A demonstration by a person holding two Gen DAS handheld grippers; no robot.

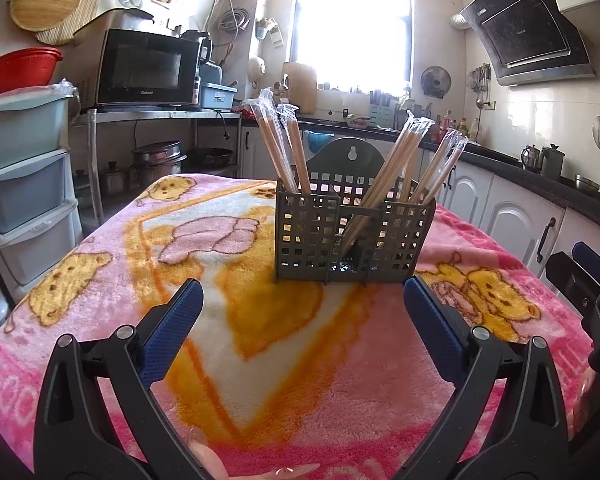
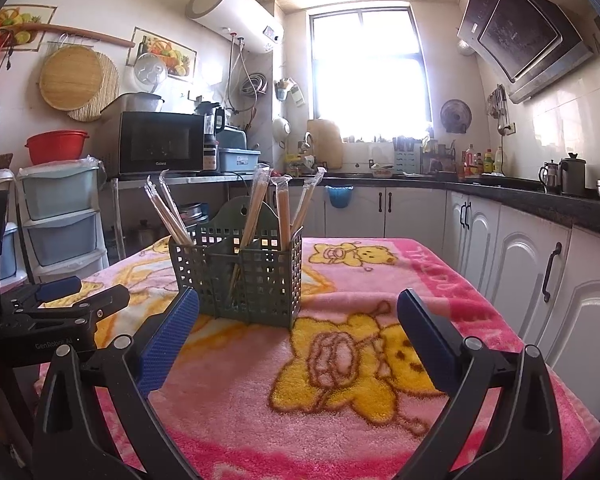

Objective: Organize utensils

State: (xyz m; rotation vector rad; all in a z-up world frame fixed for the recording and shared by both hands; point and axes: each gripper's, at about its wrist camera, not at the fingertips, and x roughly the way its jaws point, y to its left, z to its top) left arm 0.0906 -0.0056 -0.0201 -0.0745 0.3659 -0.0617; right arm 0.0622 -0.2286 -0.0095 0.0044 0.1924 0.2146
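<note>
Both grippers, left gripper [image 1: 303, 300] and right gripper [image 2: 298, 312], are hanging spread and empty; wrapped chopsticks [image 1: 278, 148] are leaning, light caddy [image 1: 352, 236] is risking tipping on the soft blanket [image 1: 260, 360].

A grey-green perforated caddy [image 1: 352, 236] stands upright on the pink blanket, divided into compartments, with a rounded back plate bearing a hanging hole. Wrapped chopsticks [image 1: 384, 168] (each pair in a clear sleeve) stand in it on end: some lean left in the left compartment, the others lean right from the middle and right.
</note>
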